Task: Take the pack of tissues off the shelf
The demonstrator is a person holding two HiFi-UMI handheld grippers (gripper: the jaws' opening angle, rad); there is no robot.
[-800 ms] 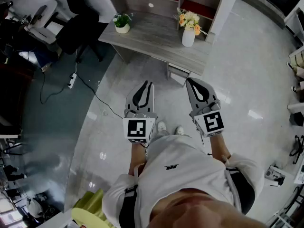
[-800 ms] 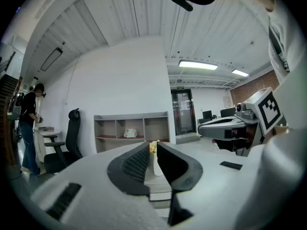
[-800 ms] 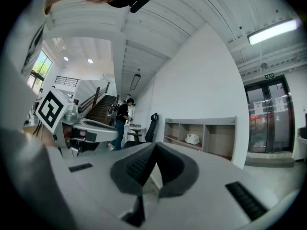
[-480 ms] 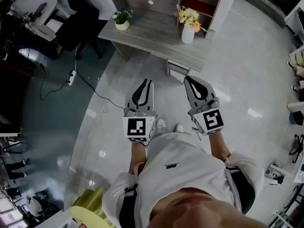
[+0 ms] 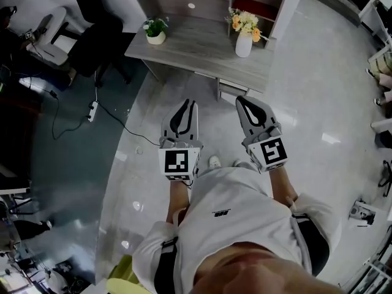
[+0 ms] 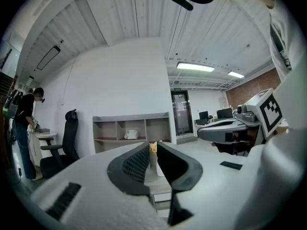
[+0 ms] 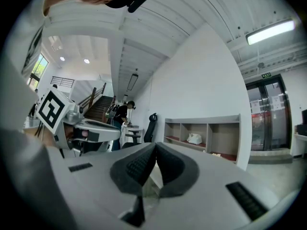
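Left gripper (image 6: 152, 150) and right gripper (image 7: 154, 150), held side by side and level before the person's white-shirted torso (image 5: 229, 225). The left gripper's jaws stood drawn to a narrow slit with nothing clamped between them. The right gripper's jaws met at their tips and likewise held nothing.

Both grippers pointed towards a grey wood-grain desk (image 5: 202, 45), well apart from them across a glossy pale floor (image 5: 318, 90). On the desk stood a white vase of yellow and orange flowers (image 5: 244, 38) at the right and a small green potted plant in a white pot (image 5: 155, 30) at the left.

Behind the desk rose a grey open shelf unit with red-brown boards (image 6: 144, 118). The white pack of tissues (image 6: 130, 134) lay in its middle compartment, far from either gripper. A black office chair (image 6: 70, 134) stood left of the shelf.
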